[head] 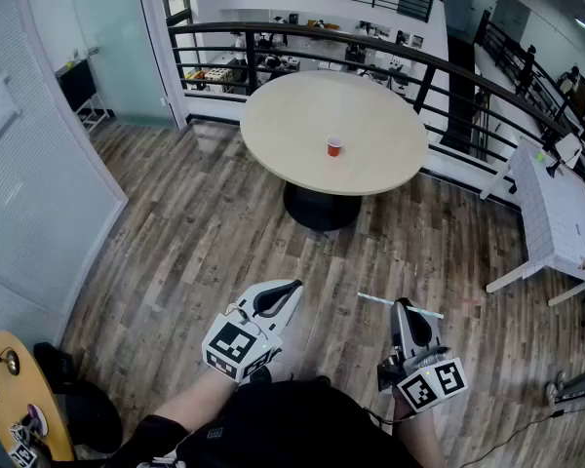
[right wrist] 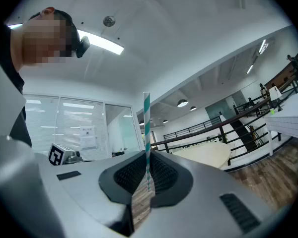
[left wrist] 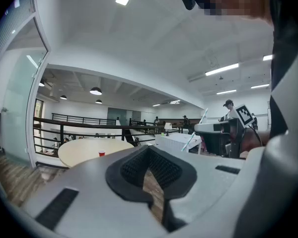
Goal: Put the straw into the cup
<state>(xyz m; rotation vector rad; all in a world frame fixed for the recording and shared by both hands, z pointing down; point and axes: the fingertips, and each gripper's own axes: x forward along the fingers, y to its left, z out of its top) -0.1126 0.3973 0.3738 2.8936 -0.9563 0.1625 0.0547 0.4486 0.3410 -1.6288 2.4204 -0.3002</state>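
A small red cup (head: 334, 146) stands near the middle of a round beige table (head: 273, 125) some way ahead of me. Low at the right, my right gripper (head: 402, 303) is shut on a white straw with teal stripes (head: 375, 300), which lies crosswise in its tips. In the right gripper view the straw (right wrist: 146, 133) rises upright from between the pads of that gripper (right wrist: 148, 182). My left gripper (head: 294, 286) hangs beside it, shut and holding nothing. The left gripper view, past its own jaws (left wrist: 151, 177), shows the cup (left wrist: 102, 153) far off on the table (left wrist: 84, 150).
Wooden floor (head: 205, 232) lies between me and the table. A black railing (head: 439, 66) curves behind the table. At the right stands a white folding table (head: 556, 213), at the left a glass wall (head: 39, 164). A yellow round board (head: 19, 398) sits at lower left.
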